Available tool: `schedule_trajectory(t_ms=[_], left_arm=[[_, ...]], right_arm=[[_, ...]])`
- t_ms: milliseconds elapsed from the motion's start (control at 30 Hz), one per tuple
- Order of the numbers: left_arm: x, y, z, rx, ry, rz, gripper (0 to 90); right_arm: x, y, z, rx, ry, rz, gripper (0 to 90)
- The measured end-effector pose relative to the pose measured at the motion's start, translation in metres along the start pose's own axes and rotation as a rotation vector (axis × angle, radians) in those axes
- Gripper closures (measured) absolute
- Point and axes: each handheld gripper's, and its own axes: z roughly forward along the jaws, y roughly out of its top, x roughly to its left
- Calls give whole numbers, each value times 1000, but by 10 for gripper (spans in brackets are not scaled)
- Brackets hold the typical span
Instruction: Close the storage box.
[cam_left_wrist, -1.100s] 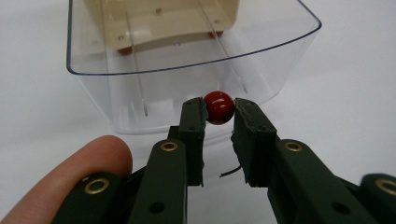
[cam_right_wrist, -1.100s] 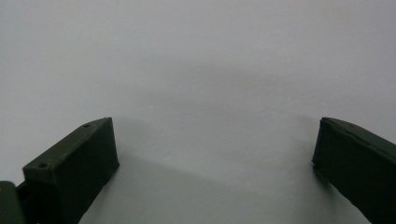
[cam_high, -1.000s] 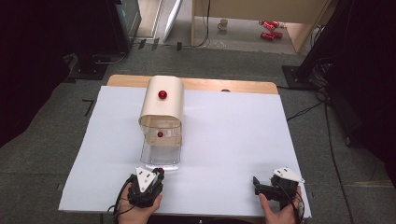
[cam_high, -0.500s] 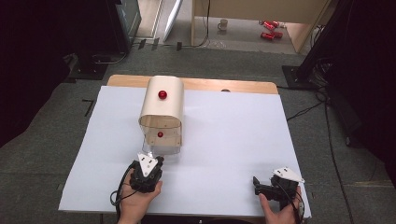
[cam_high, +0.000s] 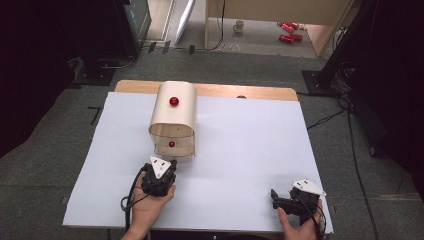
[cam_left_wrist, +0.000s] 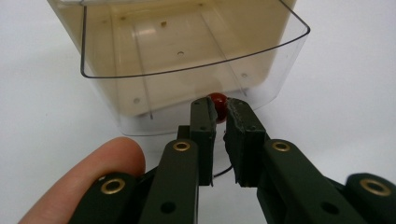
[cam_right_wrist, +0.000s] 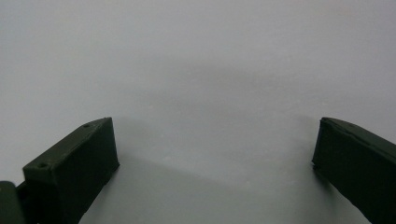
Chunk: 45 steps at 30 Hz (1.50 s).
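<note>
- Now the small red knob (cam_left_wrist: 216, 103) on the clear drawer (cam_left_wrist: 187, 70) of the cream box (cam_high: 173, 117) sits pinched between the left tongs (cam_left_wrist: 219, 116), near mid-tabletop.
- Since a second ago the drawer has slid back in (nearly closed, I'd judge).
- Right tongs (cam_right_wrist: 215, 154) wait apart over the white tabletop (cam_high: 250, 150), near the edge.

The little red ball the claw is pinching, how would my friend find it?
Look at the big white sheet covering the table, then the cream box with a rounded top standing on it. On the box's near, see-through front sits a red knob, gripped by the left claw. The other red knob sits on top, untouched.
</note>
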Motion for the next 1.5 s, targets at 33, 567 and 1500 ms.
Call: schedule_trajectory(t_ms=[33,567,1500], left_arm=[[0,0,1,0,-1,0,815],[4,9,19,2,-6,-15,746],[17,-17,-5,60,-86,63,95]], right_arm=[[0,0,0,0,0,0,0],[0,0,0,-1,0,1,0],[0,0,0,0,0,0,0]])
